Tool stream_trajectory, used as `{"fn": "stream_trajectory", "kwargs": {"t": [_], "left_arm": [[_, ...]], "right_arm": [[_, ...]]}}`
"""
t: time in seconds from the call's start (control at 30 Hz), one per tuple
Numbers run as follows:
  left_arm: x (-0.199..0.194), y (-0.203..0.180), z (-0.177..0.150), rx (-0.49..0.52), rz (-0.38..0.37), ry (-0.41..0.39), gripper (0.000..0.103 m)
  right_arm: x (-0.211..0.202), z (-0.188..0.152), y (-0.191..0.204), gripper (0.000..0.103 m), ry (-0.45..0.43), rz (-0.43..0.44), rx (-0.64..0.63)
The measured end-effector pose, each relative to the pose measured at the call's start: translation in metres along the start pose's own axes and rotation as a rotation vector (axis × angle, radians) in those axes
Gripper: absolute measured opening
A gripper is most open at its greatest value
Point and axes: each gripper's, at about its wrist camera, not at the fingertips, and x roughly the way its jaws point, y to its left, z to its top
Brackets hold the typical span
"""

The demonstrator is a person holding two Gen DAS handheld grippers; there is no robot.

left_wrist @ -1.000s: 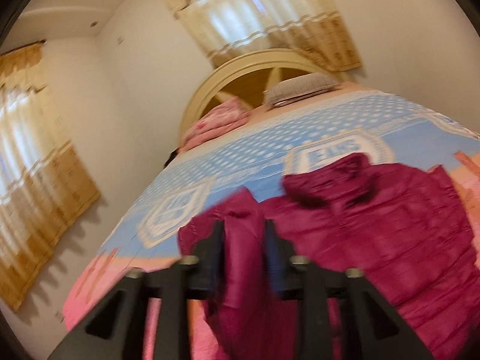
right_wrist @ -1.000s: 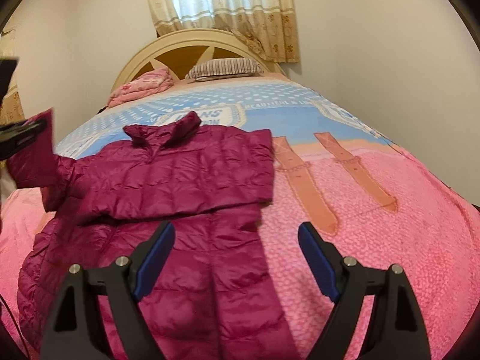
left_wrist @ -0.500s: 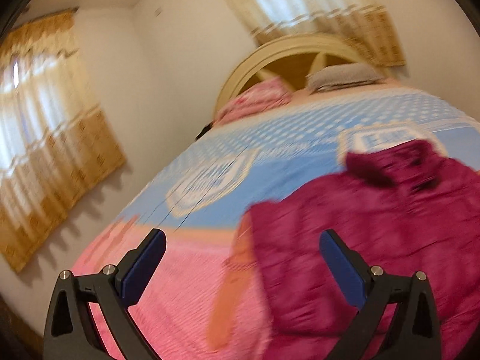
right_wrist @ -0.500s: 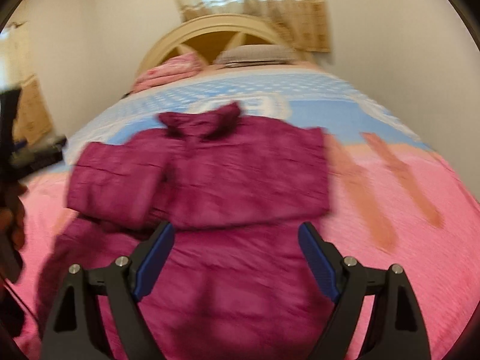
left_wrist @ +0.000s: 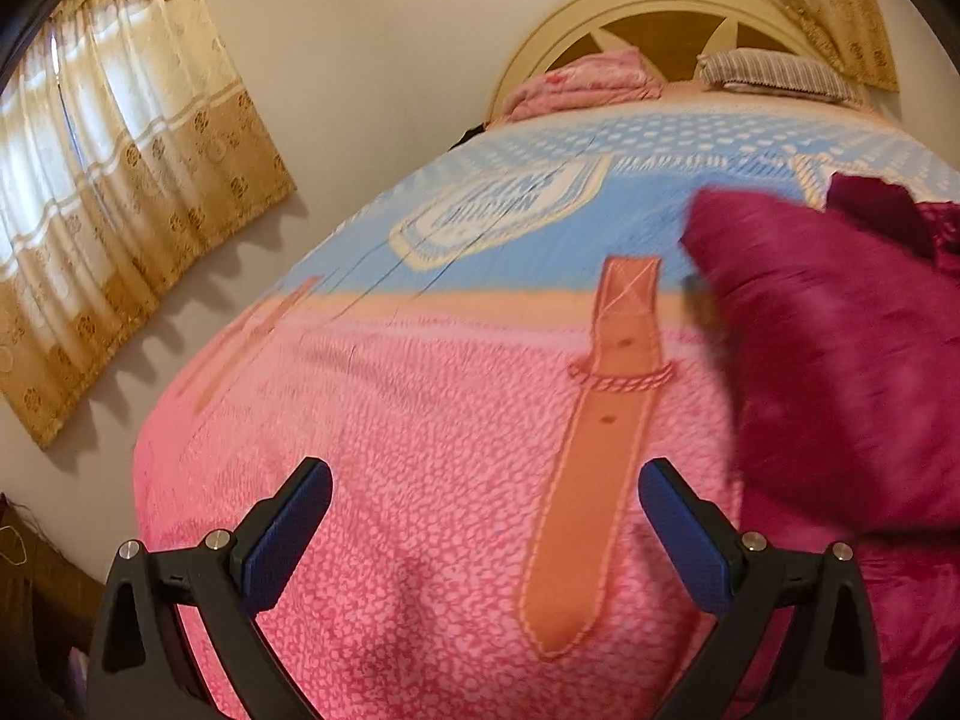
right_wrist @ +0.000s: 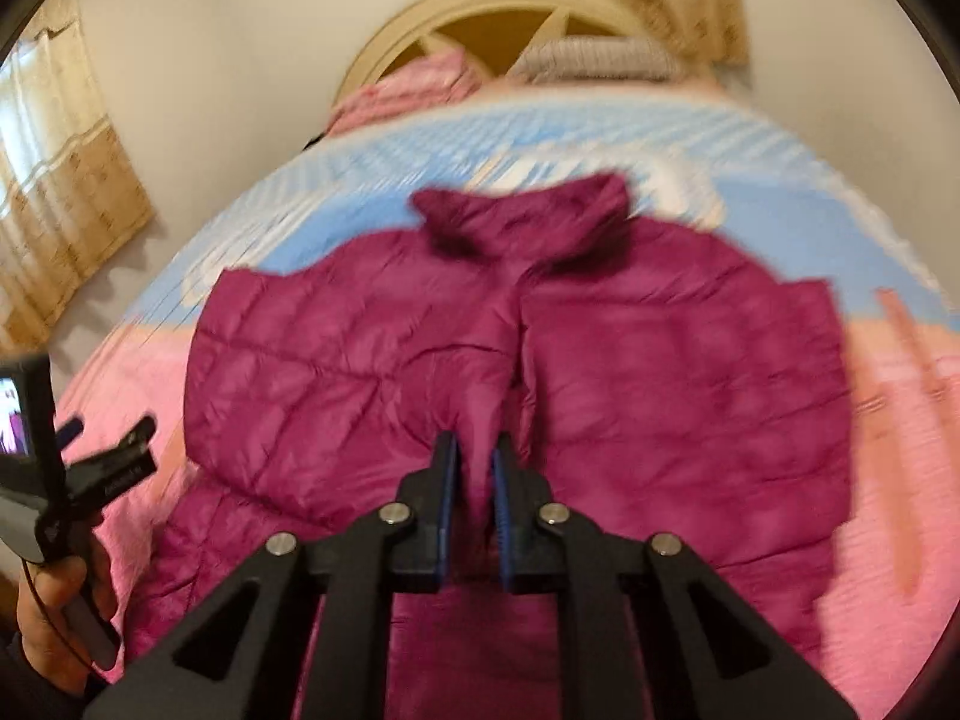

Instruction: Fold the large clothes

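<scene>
Left tongs (left_wrist: 483,516) have let go of the sleeve they pinched a second ago; they're spread wide now over bare pink bedspread (left_wrist: 420,420), nothing between the pads. That sleeve lies folded across the chest of the magenta puffer jacket (right_wrist: 660,372), which sits mid-bed, collar toward the headboard (right_wrist: 480,6). Right tongs (right_wrist: 477,468), wide a moment back, are closing with a ridge of jacket fabric between the pads, near the centre seam. Read: both sleeves look in, so next is probably the lengthwise or hem-up fold. Blurry frame, grip depth unclear.
</scene>
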Motion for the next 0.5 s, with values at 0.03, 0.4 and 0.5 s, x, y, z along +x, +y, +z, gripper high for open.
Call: {"fn": "stream_trajectory", "kwargs": {"t": [0.03, 0.4, 0.5], "left_arm": [[0.004, -0.001, 0.0, 0.002, 0.003, 0.009, 0.102], [-0.022, -0.011, 0.032, 0.007, -0.067, -0.025, 0.102], [-0.041, -0.024, 0.058, 0.0, -0.113, -0.075, 0.102]], "right_arm": [[-0.006, 0.0, -0.005, 0.014, -0.013, -0.019, 0.006], [-0.008, -0.032, -0.043, 0.072, 0.032, -0.167, 0.052], [-0.039, -0.027, -0.052, 0.06, -0.064, -0.237, 0.086]]}}
